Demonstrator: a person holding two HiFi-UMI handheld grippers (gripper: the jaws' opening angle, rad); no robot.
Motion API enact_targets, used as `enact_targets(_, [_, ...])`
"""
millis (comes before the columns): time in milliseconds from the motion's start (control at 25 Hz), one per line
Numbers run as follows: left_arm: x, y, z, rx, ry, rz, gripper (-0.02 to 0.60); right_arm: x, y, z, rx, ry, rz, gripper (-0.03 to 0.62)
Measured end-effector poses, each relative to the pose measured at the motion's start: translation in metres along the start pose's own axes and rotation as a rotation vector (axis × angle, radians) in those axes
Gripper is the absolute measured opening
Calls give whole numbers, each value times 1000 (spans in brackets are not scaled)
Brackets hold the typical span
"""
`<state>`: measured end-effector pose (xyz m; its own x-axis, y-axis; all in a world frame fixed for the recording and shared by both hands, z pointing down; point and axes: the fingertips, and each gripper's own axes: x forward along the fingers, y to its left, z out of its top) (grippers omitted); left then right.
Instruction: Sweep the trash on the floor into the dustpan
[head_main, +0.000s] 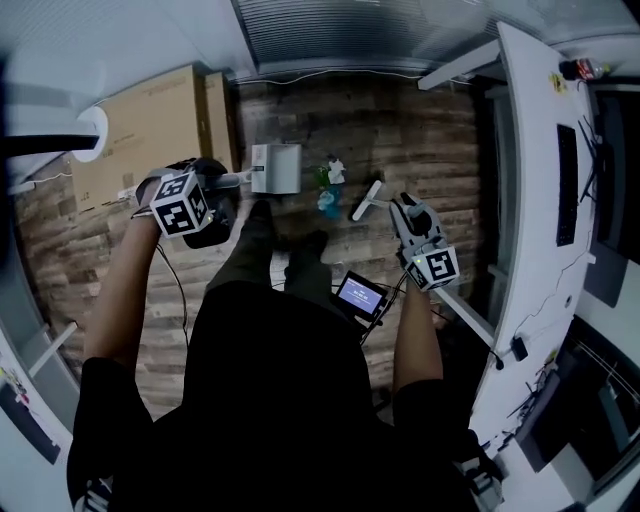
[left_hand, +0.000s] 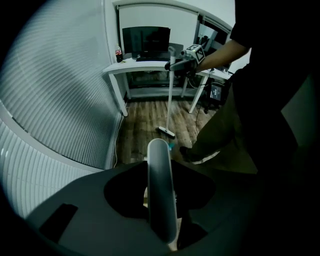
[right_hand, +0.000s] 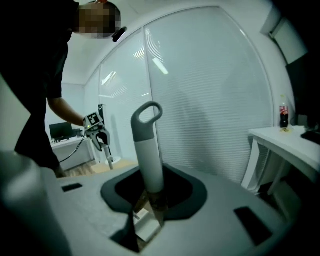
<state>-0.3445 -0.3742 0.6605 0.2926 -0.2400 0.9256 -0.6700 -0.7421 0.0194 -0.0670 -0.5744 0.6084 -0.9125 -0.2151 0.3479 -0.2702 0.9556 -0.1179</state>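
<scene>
The head view is dim. The wood floor (head_main: 420, 150) is dark, and the white desk (head_main: 525, 200) on the right is the brightest thing. Straight lines bend near the edges. The left gripper view is darker, with black corners. Its blinds (left_hand: 65, 100) curve like a bowl, and the near dustpan handle (left_hand: 160, 190) looks soft. The right gripper view is brighter. Shiny streaks of glare lie on the glass wall (right_hand: 160, 65), and the near broom handle (right_hand: 149, 160) is a bit blurry.

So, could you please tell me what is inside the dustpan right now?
No trash shows in the dustpan from the head view. The trash lies on the floor beside it, between it and the broom head. Its deeper inside is too small and dim to check.
</scene>
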Motion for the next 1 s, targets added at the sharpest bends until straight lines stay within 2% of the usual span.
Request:
enact_targets(160, [1, -5, 1, -2, -18, -42, 124, 35, 10, 9, 52, -60, -29, 104])
enact_targets(400, [-3, -4, -7, 46, 16, -97, 123, 69, 29, 16, 63, -77, -57, 104])
enact_targets(520, [-1, -3, -4, 59, 21, -108, 123, 78, 30, 18, 72, -92, -76, 105])
enact_targets(840, [3, -7, 7, 55, -26, -130, 123, 106, 31, 33, 84, -181, -141, 107])
enact_targets(1000, [0, -6, 3, 50, -34, -134, 123, 128, 42, 45, 83, -225, -125, 107])
